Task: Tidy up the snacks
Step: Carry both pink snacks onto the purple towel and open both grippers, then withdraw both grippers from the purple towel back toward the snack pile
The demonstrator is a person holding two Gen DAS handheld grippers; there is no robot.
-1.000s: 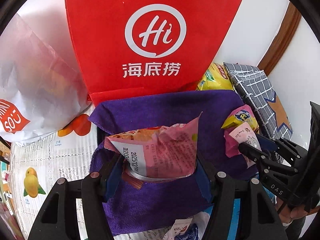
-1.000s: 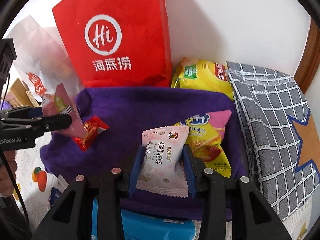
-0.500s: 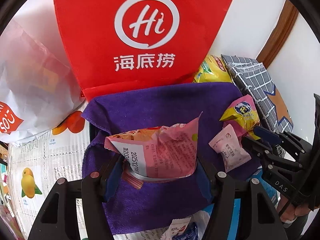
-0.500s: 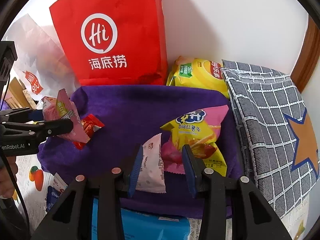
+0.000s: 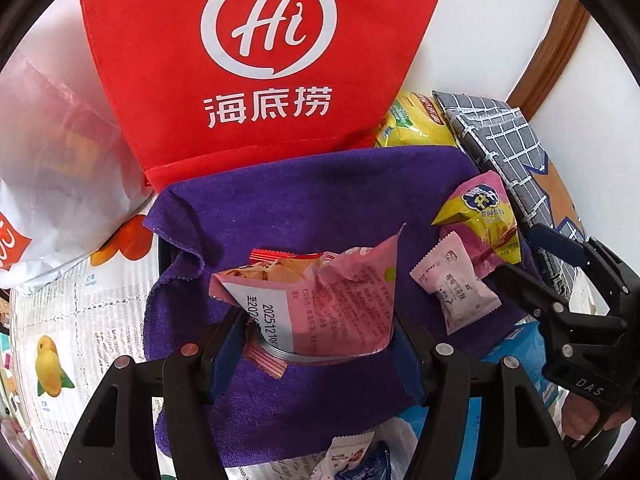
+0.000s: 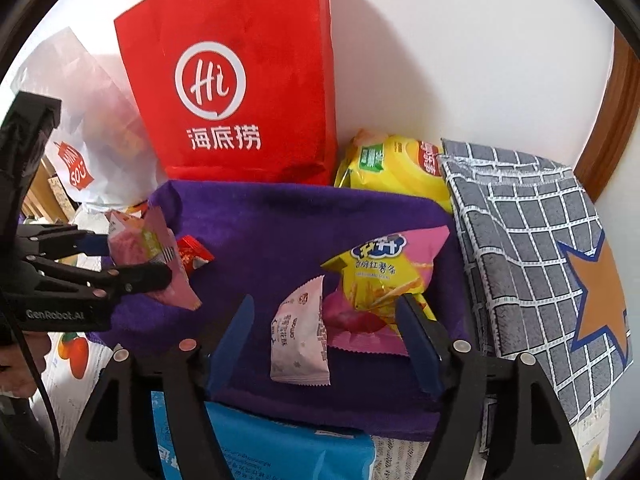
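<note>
A crumpled pink snack packet (image 5: 336, 300) is pinched between the blue pads of the left gripper (image 5: 320, 344) at the lower centre of the left wrist frame, held above a purple towel (image 5: 312, 196) that fills the middle of the picture. In the right wrist frame the same packet is seen at the left edge, clamped in the left gripper, with a small red packet (image 6: 193, 254) lying on the towel just beside it. The jaws of the right gripper (image 6: 326, 324) are opening; between them a small pale pink packet (image 6: 301, 334) lies loose on the towel, and neither pad is pressed against it. A yellow and pink chip bag (image 6: 380, 280) rests on the towel to the right of that packet, touching it and partly behind the right-hand pad. At the top of both frames a red bag (image 6: 240, 80) printed with a white "Hi" logo stands upright against the white wall, with a translucent white bag (image 6: 92, 128) to its left. A yellow bag (image 6: 396, 172) is wedged at the upper right edge of the towel, beside a grey checked cloth (image 6: 532, 248) bearing an orange star. A blue package (image 6: 272, 452) is visible at the bottom of the right wrist frame, under the near edge of the towel.
</note>
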